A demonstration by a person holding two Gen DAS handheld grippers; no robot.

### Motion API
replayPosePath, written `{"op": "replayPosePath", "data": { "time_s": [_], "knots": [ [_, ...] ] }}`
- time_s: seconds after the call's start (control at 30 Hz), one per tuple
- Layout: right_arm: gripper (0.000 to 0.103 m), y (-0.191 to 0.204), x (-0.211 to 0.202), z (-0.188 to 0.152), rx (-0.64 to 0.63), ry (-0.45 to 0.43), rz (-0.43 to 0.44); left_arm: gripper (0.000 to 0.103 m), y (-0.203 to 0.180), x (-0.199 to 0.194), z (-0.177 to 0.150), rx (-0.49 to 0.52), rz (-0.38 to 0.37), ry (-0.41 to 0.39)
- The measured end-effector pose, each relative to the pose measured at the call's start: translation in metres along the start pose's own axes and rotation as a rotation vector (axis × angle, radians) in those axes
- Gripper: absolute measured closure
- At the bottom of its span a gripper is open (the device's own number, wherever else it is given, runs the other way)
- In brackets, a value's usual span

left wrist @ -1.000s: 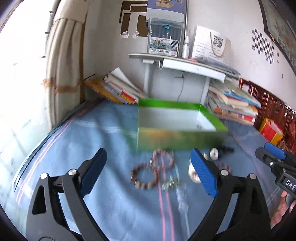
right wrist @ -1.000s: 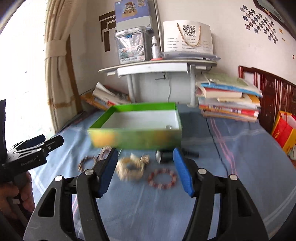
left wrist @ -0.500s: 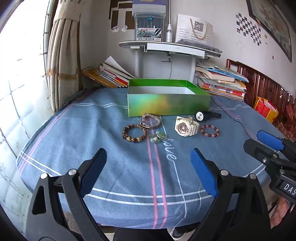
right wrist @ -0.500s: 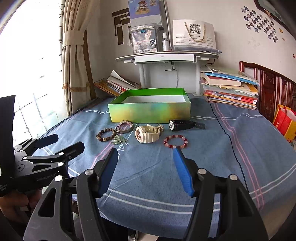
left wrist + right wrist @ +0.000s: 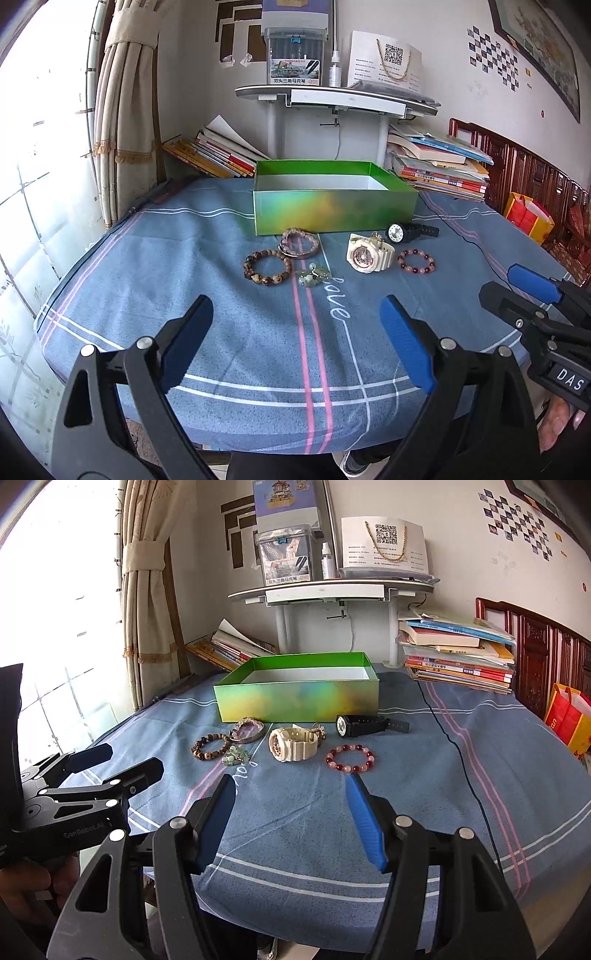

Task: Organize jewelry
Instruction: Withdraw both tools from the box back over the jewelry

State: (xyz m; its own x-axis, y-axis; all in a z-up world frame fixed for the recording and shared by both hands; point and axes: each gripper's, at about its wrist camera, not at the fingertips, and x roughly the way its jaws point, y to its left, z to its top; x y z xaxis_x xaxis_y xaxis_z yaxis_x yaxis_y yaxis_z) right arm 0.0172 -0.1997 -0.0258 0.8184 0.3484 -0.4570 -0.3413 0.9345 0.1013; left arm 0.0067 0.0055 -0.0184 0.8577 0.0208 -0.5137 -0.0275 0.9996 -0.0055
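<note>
An open green box (image 5: 334,216) (image 5: 297,699) stands on the blue cloth. In front of it lie a brown bead bracelet (image 5: 266,266) (image 5: 210,746), a pink bead bracelet (image 5: 299,240) (image 5: 246,729), a pale green trinket (image 5: 313,276) (image 5: 234,757), a cream watch (image 5: 367,253) (image 5: 293,744), a black watch (image 5: 410,232) (image 5: 367,724) and a red bead bracelet (image 5: 415,261) (image 5: 350,758). My left gripper (image 5: 295,332) (image 5: 122,764) is open and empty, near the table's front. My right gripper (image 5: 291,812) (image 5: 517,284) is open and empty, beside it.
Stacks of books (image 5: 439,166) (image 5: 458,650) lie behind the box at right, more books (image 5: 218,151) at left. A white shelf (image 5: 332,98) stands behind. A black cable (image 5: 454,746) runs across the cloth. A curtain (image 5: 122,122) hangs at left.
Both grippers have drawn back from the jewelry toward the table's front edge; the box and jewelry now look smaller and farther. Both stay open and empty.
</note>
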Motion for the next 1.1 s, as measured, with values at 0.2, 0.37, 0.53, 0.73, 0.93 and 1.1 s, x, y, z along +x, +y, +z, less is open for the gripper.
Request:
{"op": "replayPosePath", "data": {
  "time_s": [0.2,0.37,0.53,0.73,0.93,1.1],
  "knots": [
    [0.042,-0.0015,0.0014,0.0000,0.004,0.002,-0.001,0.012,-0.0026,0.0016,0.0009,0.008,-0.004,0.005],
    [0.042,-0.0018,0.0010,-0.0005,0.004,0.001,-0.001,0.012,-0.0043,0.0017,0.0008,0.010,-0.005,0.007],
    [0.042,-0.0019,0.0006,-0.0011,0.006,0.002,-0.001,0.012,-0.0066,0.0015,0.0001,0.014,-0.008,0.008],
    [0.042,-0.0022,0.0018,-0.0014,0.007,0.002,0.000,0.012,-0.0069,0.0022,-0.0004,0.013,-0.009,0.011],
    [0.042,-0.0024,0.0020,-0.0026,0.009,0.004,0.001,0.012,-0.0052,0.0043,-0.0021,0.007,-0.007,0.016],
    [0.042,-0.0030,0.0033,-0.0039,0.013,0.006,0.002,0.012,-0.0045,0.0062,-0.0031,0.007,-0.008,0.021]
  ]
}}
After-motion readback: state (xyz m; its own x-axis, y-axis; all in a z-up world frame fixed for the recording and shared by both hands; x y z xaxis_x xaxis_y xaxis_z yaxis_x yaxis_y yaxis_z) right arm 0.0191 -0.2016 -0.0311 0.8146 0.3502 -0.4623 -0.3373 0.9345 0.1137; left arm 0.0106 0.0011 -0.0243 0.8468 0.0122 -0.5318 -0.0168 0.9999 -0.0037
